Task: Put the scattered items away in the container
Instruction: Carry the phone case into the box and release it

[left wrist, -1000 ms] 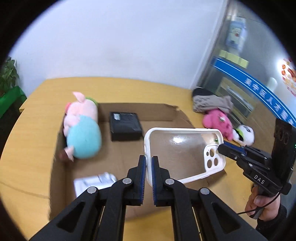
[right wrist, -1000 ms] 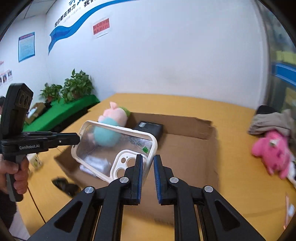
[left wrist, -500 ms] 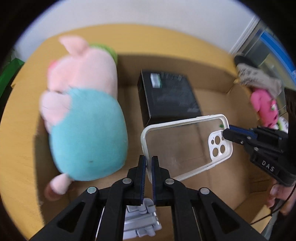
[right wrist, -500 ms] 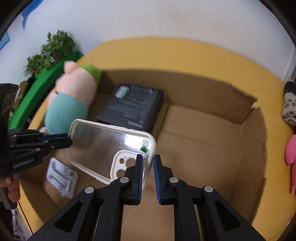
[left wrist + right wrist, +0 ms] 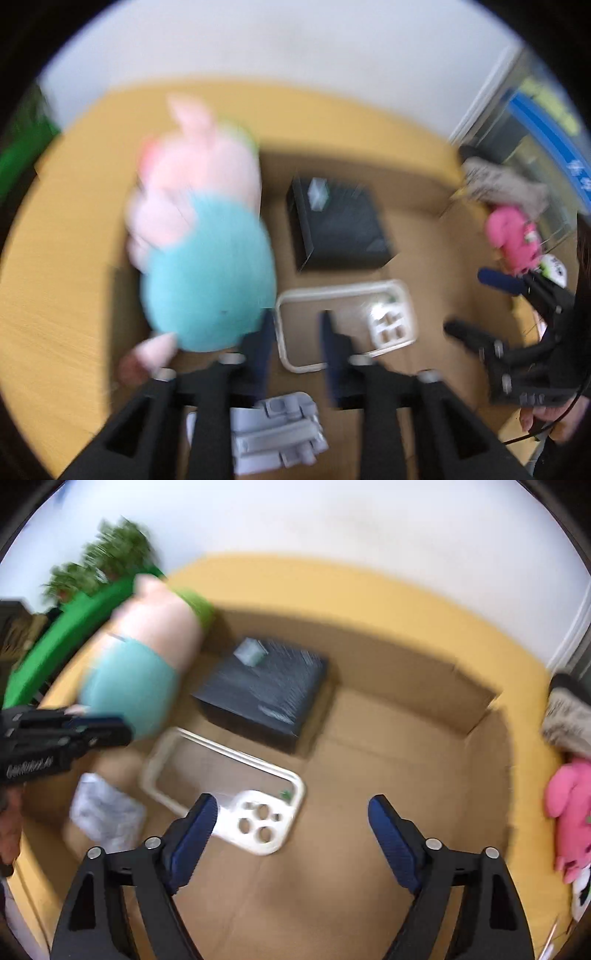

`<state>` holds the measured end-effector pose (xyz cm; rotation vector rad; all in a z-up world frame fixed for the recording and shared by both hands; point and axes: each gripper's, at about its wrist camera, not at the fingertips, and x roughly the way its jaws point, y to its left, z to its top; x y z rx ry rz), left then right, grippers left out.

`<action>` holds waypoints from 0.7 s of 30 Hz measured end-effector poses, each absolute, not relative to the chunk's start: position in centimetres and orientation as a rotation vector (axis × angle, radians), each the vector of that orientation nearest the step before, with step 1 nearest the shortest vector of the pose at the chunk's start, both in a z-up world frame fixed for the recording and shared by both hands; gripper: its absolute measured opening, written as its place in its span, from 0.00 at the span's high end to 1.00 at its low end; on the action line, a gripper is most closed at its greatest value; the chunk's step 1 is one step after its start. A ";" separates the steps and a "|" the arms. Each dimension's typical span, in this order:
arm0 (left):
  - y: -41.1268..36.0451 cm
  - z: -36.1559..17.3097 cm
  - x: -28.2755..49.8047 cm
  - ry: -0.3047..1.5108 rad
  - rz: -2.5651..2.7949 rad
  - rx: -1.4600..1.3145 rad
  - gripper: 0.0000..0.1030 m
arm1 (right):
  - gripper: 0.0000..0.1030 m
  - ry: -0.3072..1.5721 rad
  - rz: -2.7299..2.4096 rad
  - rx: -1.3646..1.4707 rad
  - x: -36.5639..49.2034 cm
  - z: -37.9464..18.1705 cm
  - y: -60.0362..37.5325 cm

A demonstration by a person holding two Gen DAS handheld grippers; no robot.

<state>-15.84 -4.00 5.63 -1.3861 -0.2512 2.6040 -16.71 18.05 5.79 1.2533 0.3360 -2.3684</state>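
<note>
Cardboard walled everything of note: the open box (image 5: 476,716) sat on a yellow wooden surface (image 5: 369,590), and its floor filled most of both wrist views. Seen from the right wrist, going left to right, the left hand-held gripper (image 5: 122,731) reached in from nine o'clock, its fingers too blurred there to judge their gap. Behind it, at ten o'clock, a plush pig (image 5: 147,657) in a teal dress leaned against the box's left wall. At eight o'clock a pale grey plastic piece (image 5: 107,812) lay on the box floor. Just right of it the clear phone case (image 5: 225,786) with its white rim lay flat on the cardboard, its camera cut-out nearest the lens. Above the case, toward twelve o'clock, sat a black box (image 5: 266,686), close to the case. The right hand-held gripper (image 5: 290,823) hung over the floor with its blue-padded fingers spread wide and nothing between them. At three o'clock, outside the box, a pink plush toy (image 5: 569,805) lay on the surface below a grey cloth (image 5: 565,720).

From the left wrist, the left hand-held gripper (image 5: 295,332) was parted, its fingers either side of the case's near end, gripping nothing.
</note>
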 end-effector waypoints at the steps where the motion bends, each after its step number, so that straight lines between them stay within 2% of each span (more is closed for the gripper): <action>1: -4.0 7.5 -13.7 -0.237 2.655 -1.274 0.44 | 0.00 0.335 -2.388 1.190 -14.9 6.9 18.2; 2: -4.1 9.3 -11.2 -0.215 2.711 -1.151 0.26 | 0.00 0.344 -2.422 1.112 -12.7 8.1 18.4; 3: -3.9 10.7 -8.7 -0.188 2.760 -1.046 0.22 | 0.00 0.361 -2.453 1.050 -11.0 9.1 18.0; 6: -3.5 12.9 -3.1 -0.095 2.853 -0.859 0.22 | 0.00 0.369 -2.533 0.938 -5.8 10.4 18.0; 9: -2.6 13.0 0.3 -0.071 2.891 -0.783 0.22 | 0.00 0.297 -2.598 0.935 -2.5 10.0 18.8; 12: -1.9 12.1 2.1 -0.093 2.879 -0.785 0.22 | 0.00 0.253 -2.632 0.924 0.3 9.5 19.6; 21: -1.2 9.7 5.3 -0.133 2.843 -0.842 0.22 | 0.00 0.292 -2.665 0.893 5.7 9.8 20.5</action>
